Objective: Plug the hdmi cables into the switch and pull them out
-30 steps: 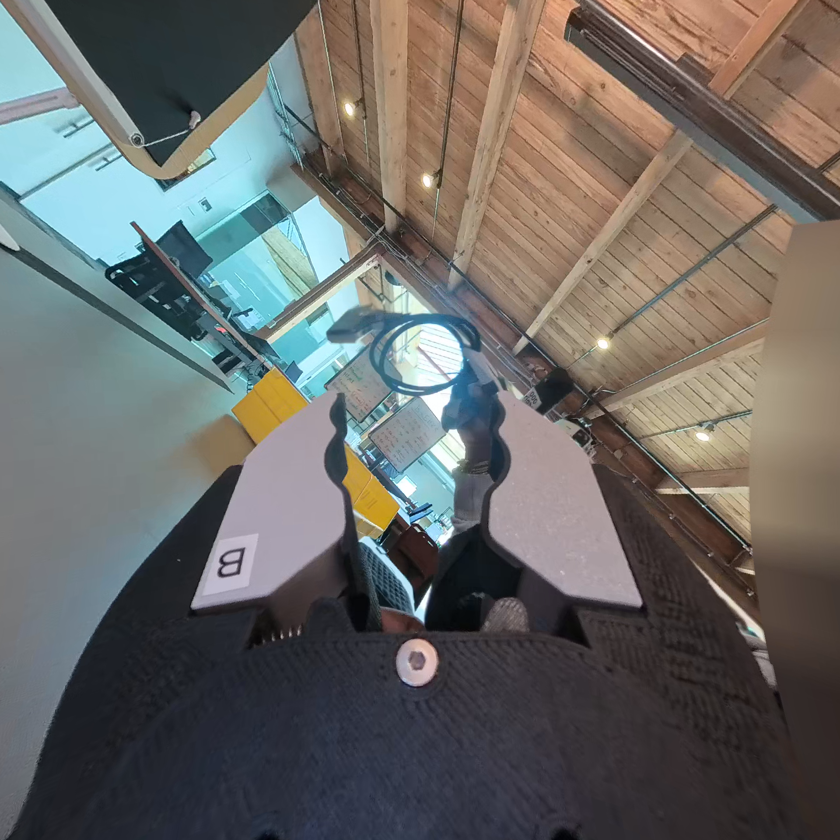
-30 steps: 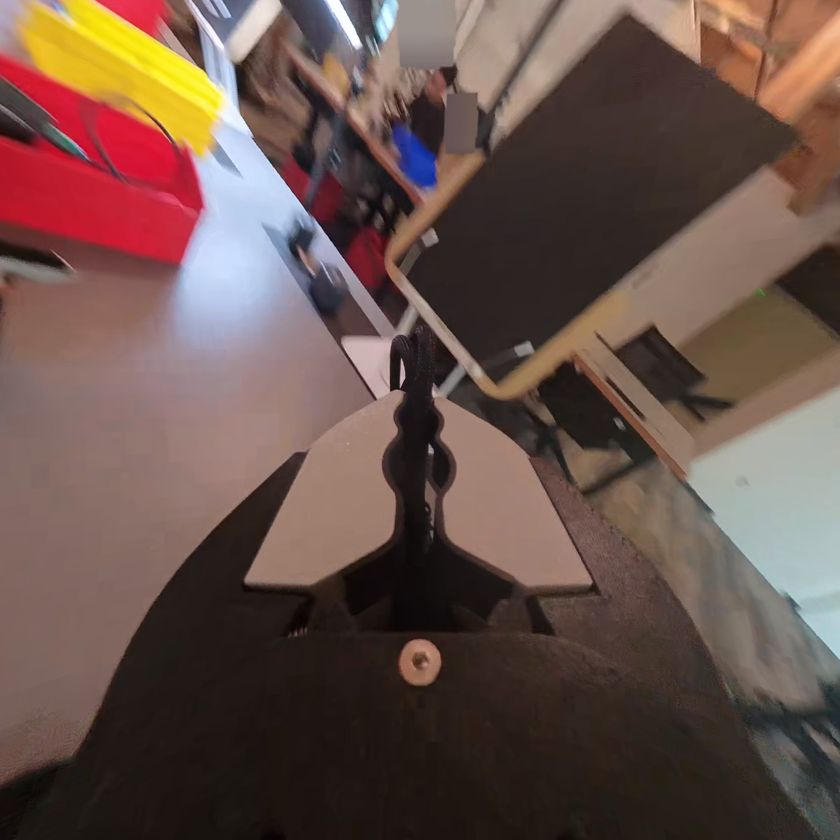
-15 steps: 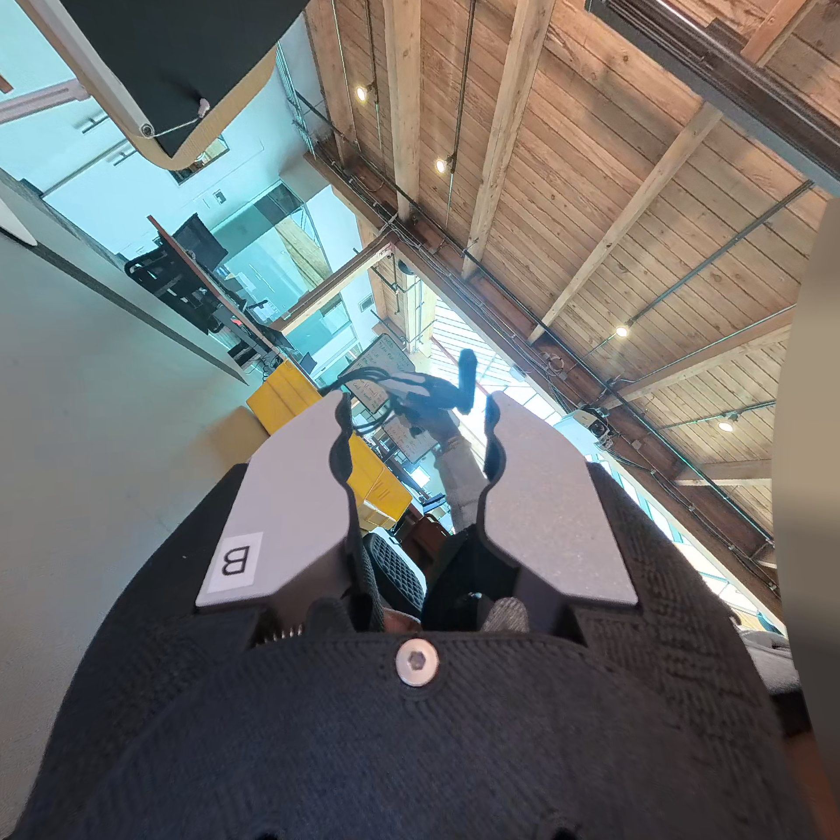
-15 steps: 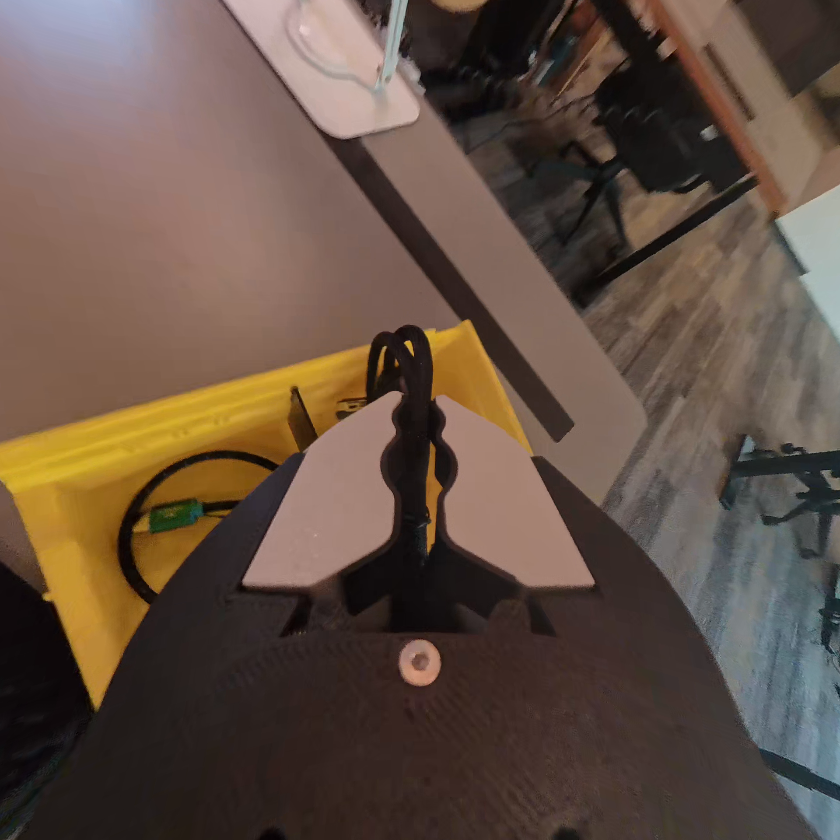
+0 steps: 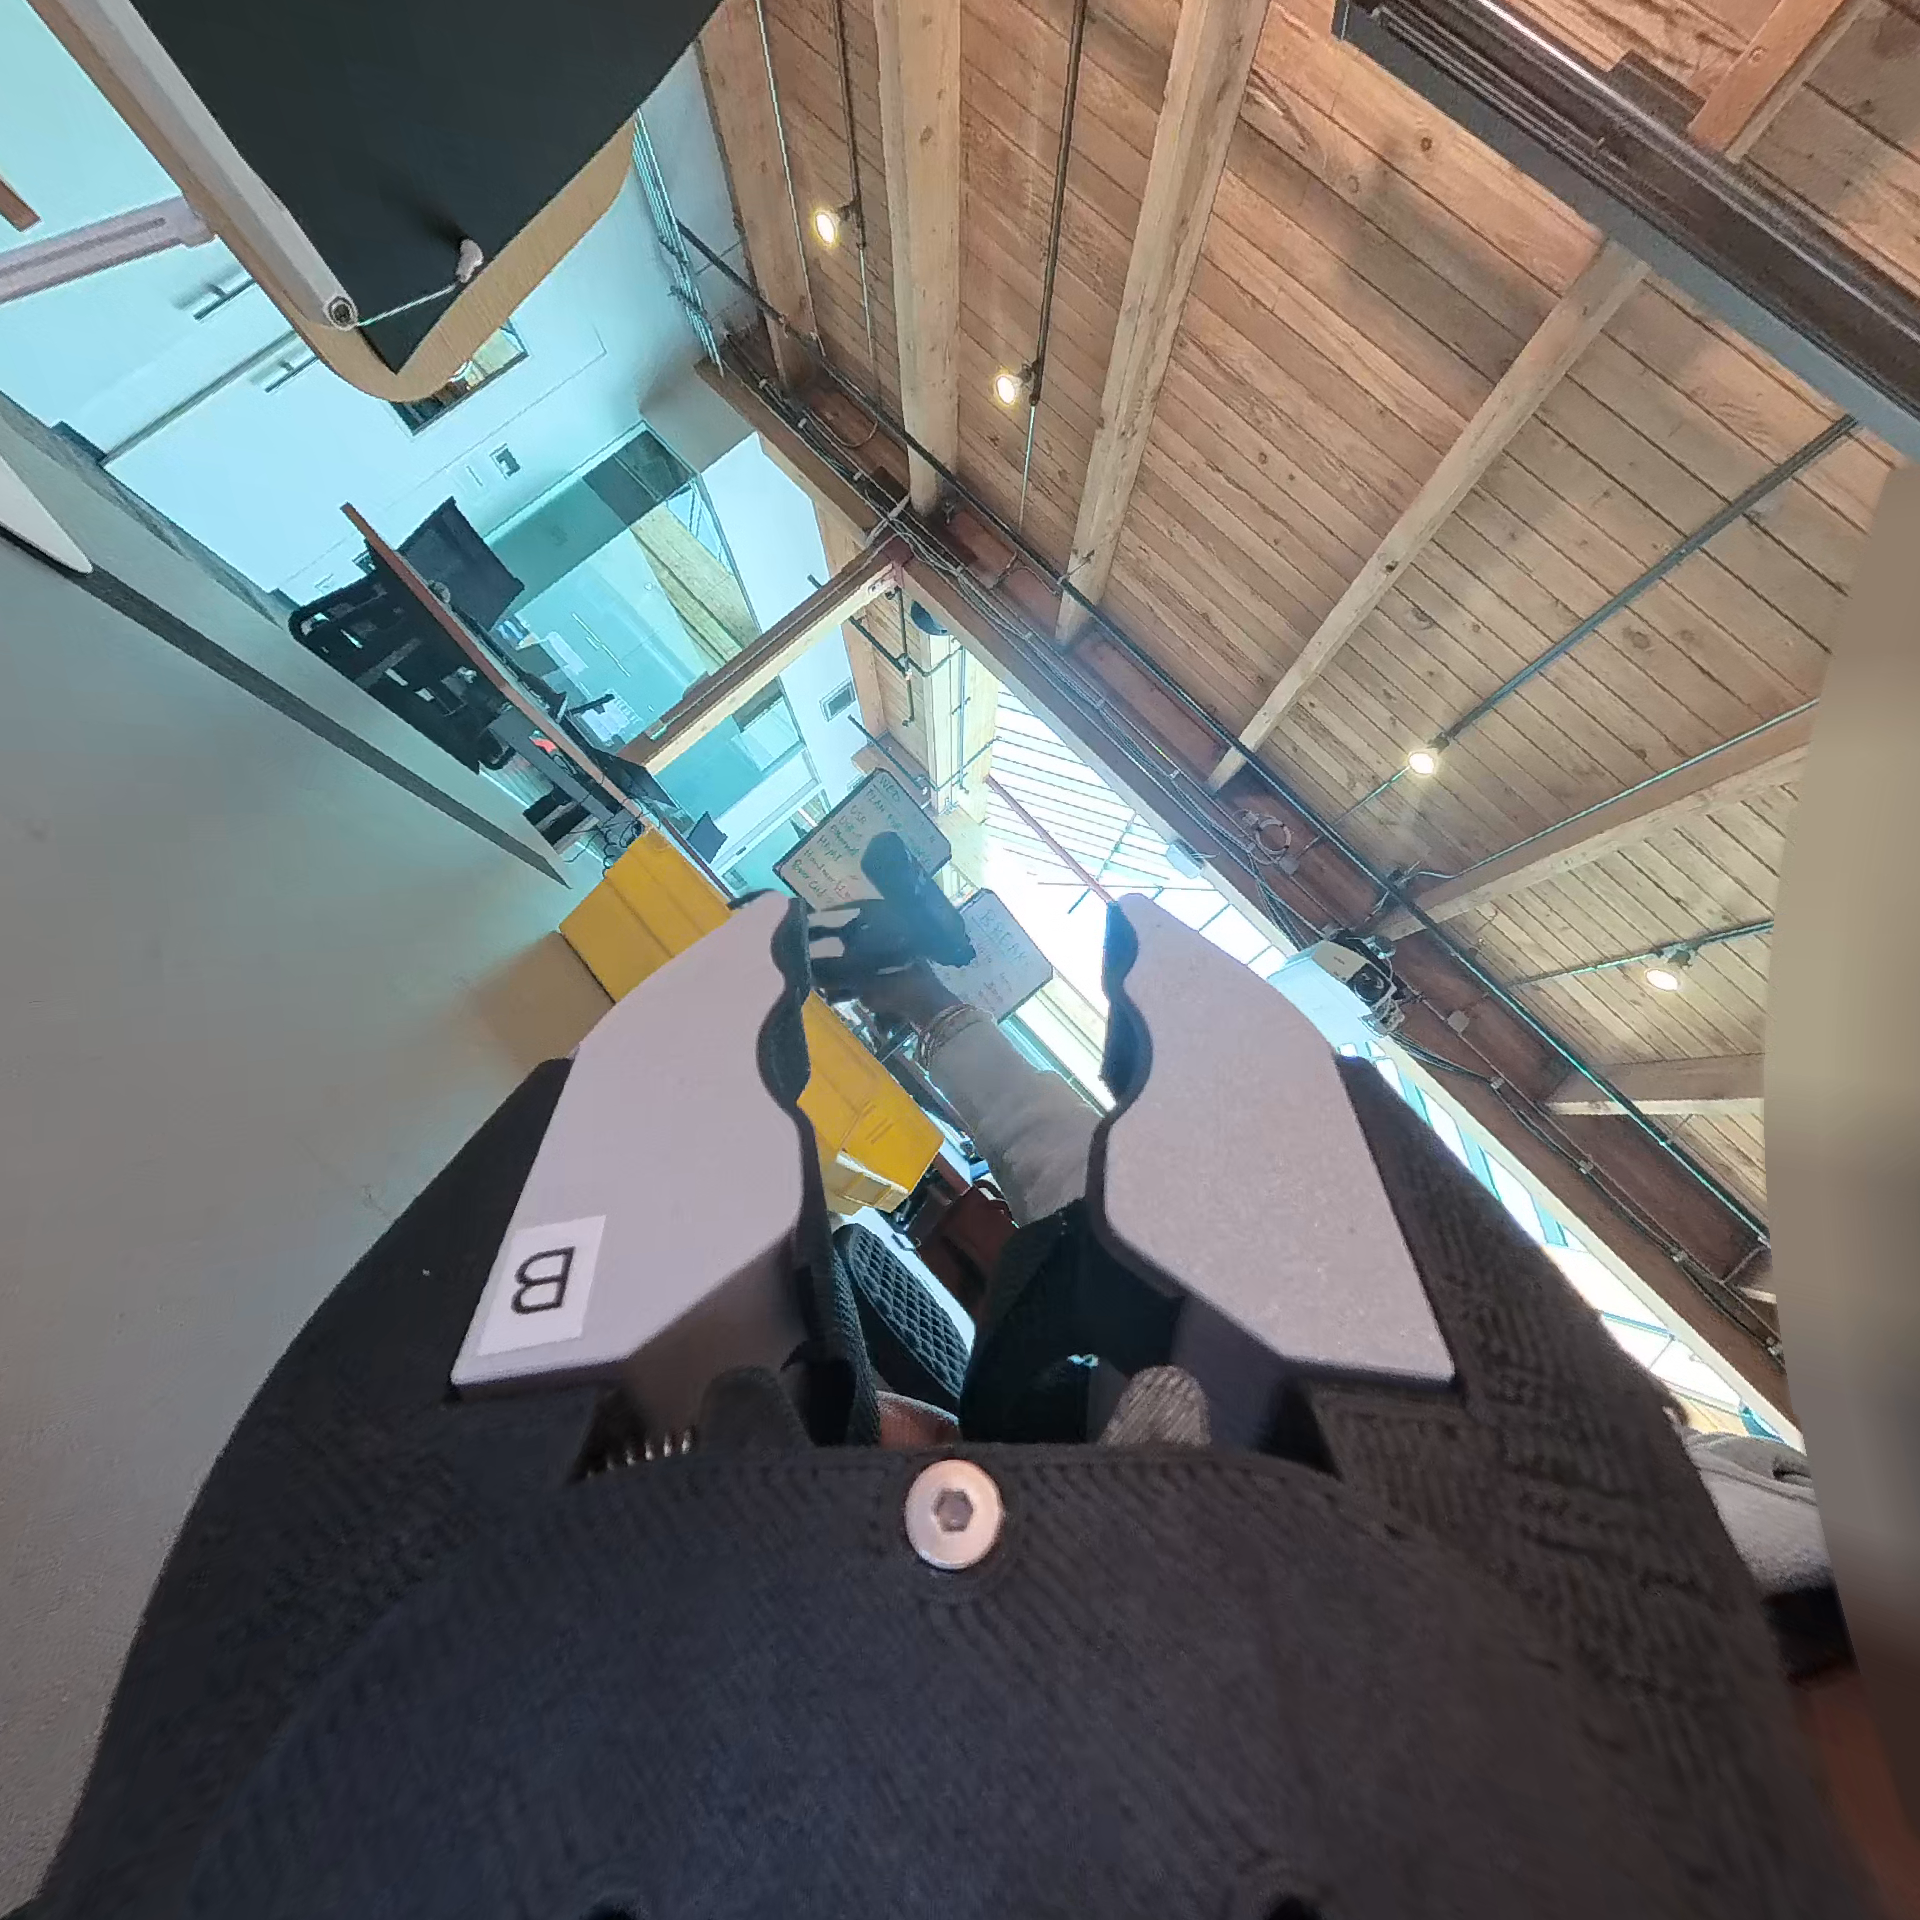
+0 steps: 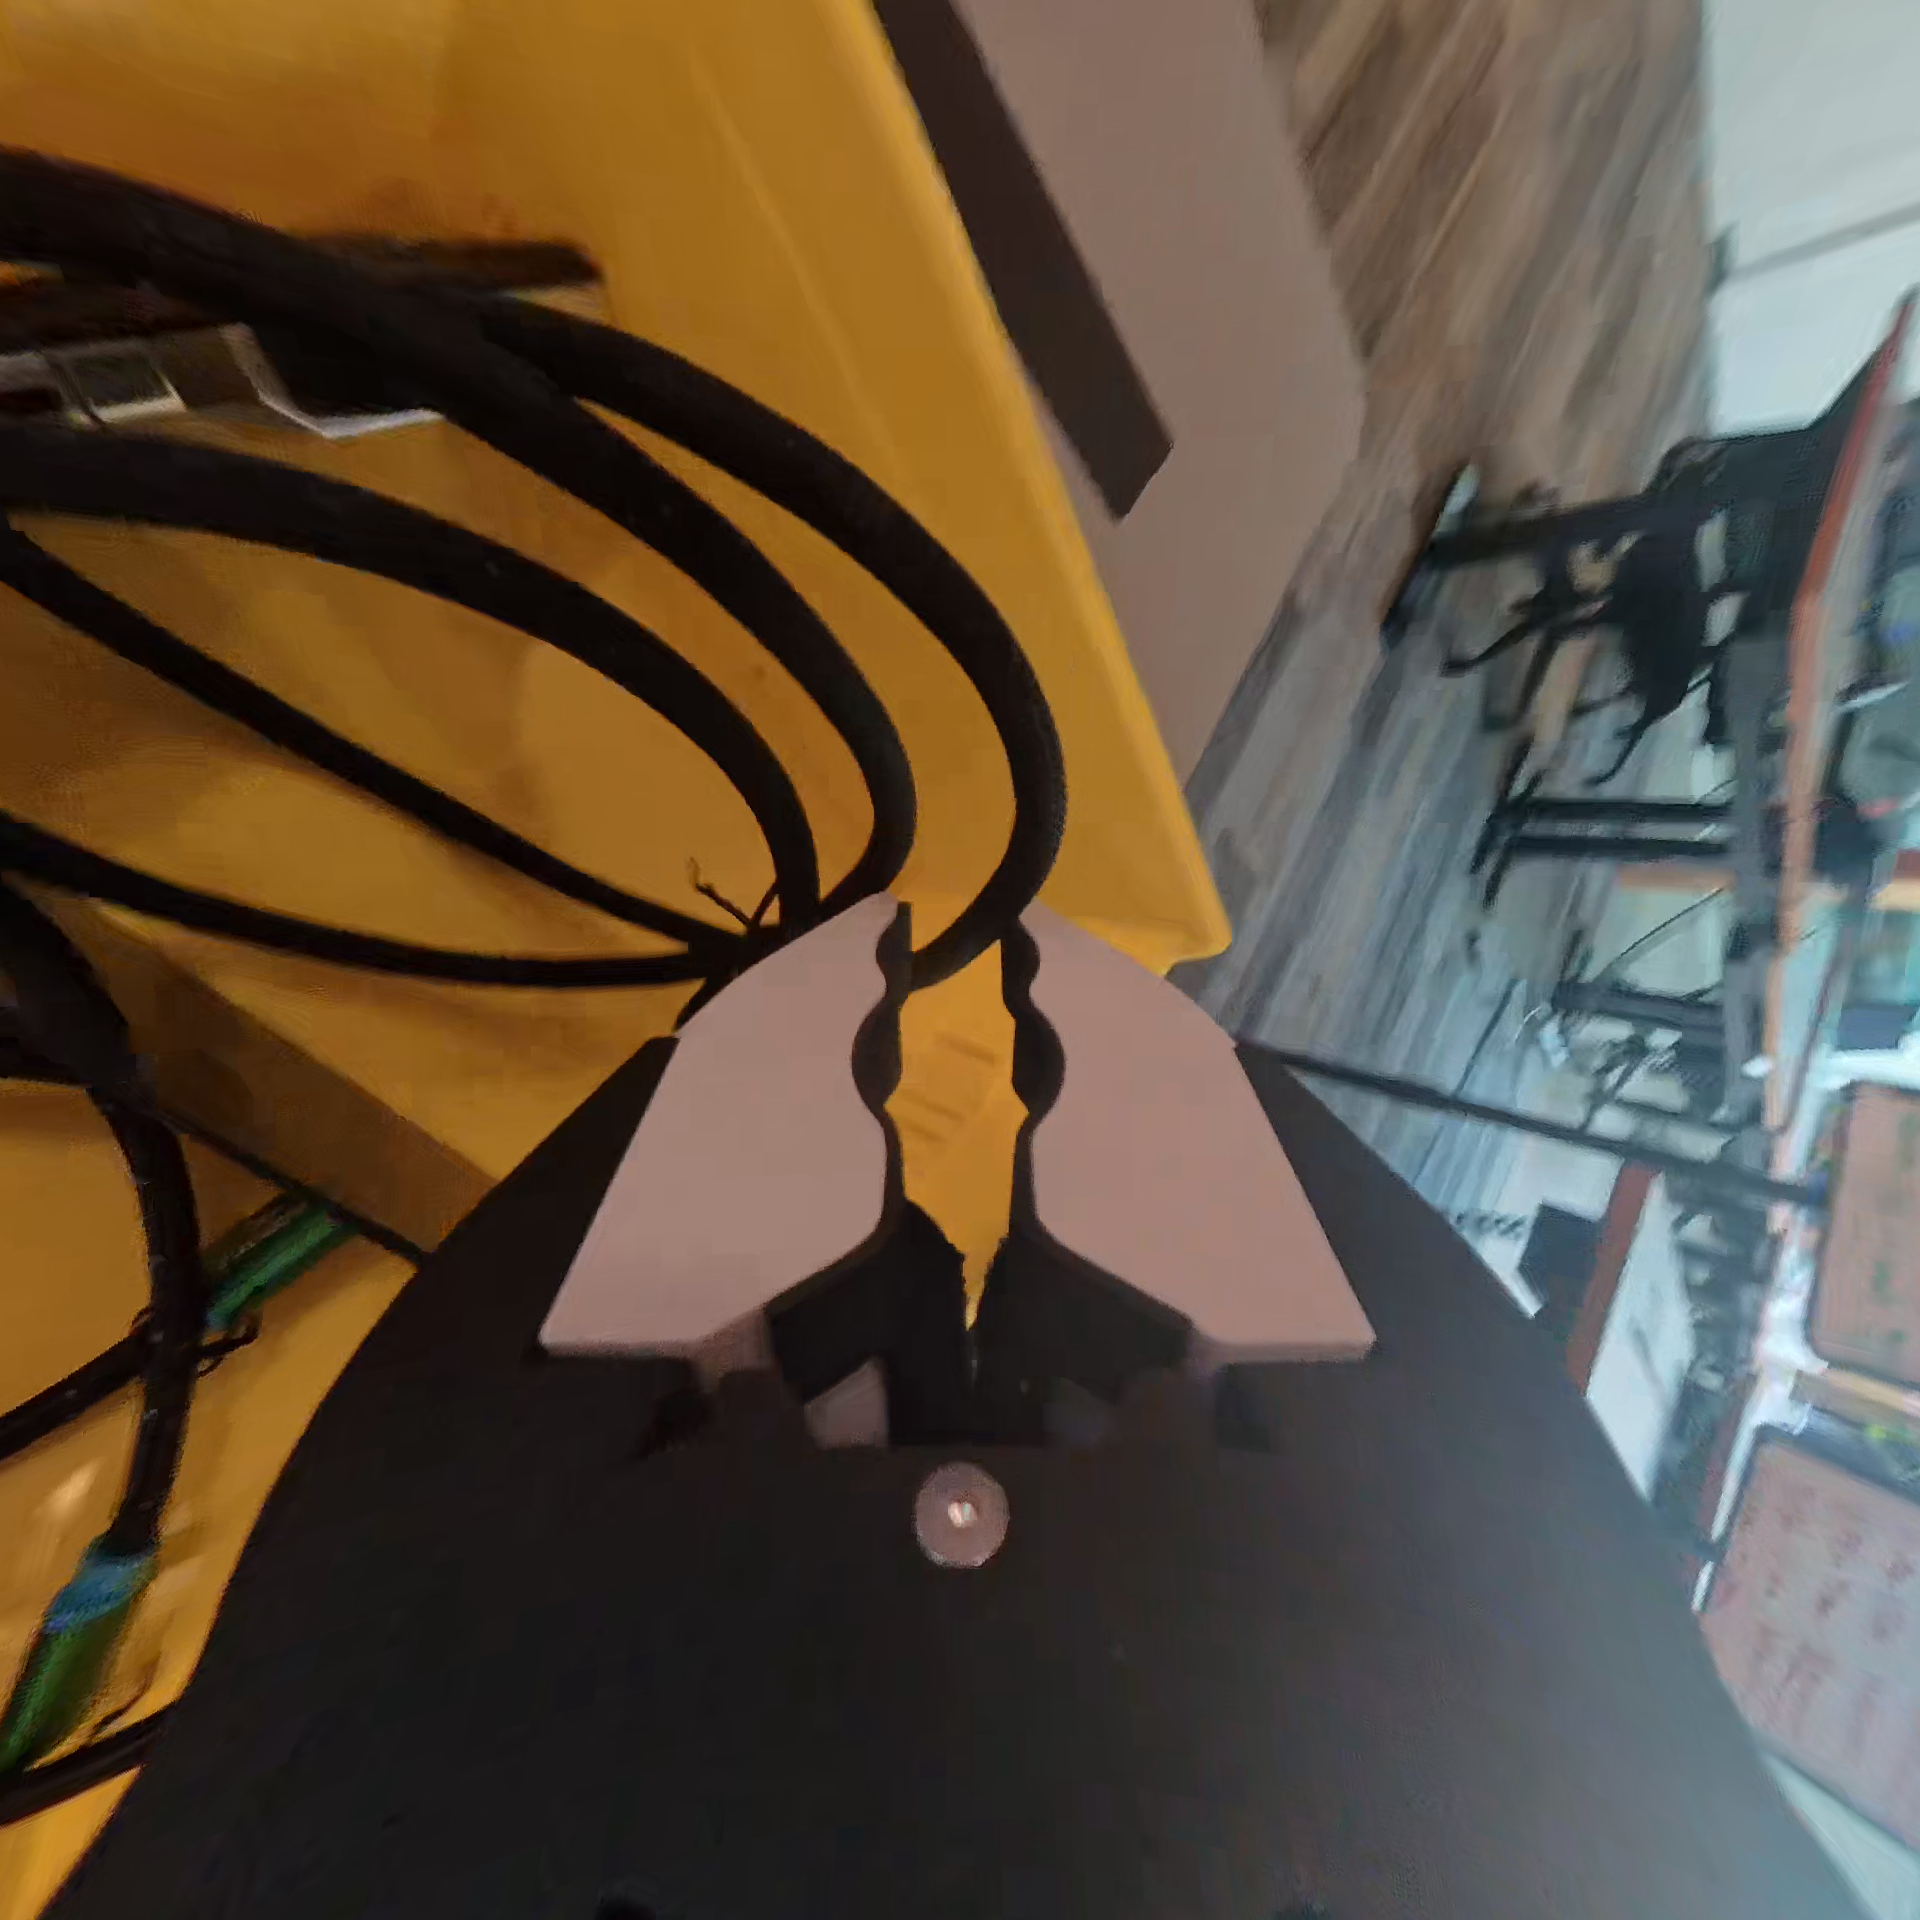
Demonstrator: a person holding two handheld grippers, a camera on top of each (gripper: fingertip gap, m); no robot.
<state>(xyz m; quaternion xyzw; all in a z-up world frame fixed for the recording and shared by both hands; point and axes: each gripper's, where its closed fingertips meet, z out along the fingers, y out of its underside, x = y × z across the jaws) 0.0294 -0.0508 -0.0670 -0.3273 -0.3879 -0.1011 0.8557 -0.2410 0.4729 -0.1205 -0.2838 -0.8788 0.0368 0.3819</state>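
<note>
In the right wrist view my right gripper point(image 6: 956, 925) is inside a yellow bin point(image 6: 790, 312). Its jaws stand a little apart. A coiled black braided HDMI cable point(image 6: 644, 623) lies in the bin, and one loop passes loosely between the fingertips. The cable's silver plug point(image 6: 156, 390) lies at the upper left. My left gripper point(image 5: 948, 920) is open and empty and points up at the wooden ceiling. Far off between its fingers, the right gripper point(image 5: 904, 914) shows, held by a hand with a light sleeve point(image 5: 1023, 1112). No switch is in view.
More black cable with green ties point(image 6: 270, 1262) lies lower in the bin. The grey table edge point(image 6: 1195, 312) runs beside the bin, with wooden floor and office chairs point(image 6: 1662, 623) beyond. Yellow bins point(image 5: 644, 914) and a pale tabletop point(image 5: 208, 987) show in the left wrist view.
The right gripper has swung down from over the table into the yellow bin and opened, letting go of the coiled cable. The left gripper stays open and has barely moved.
</note>
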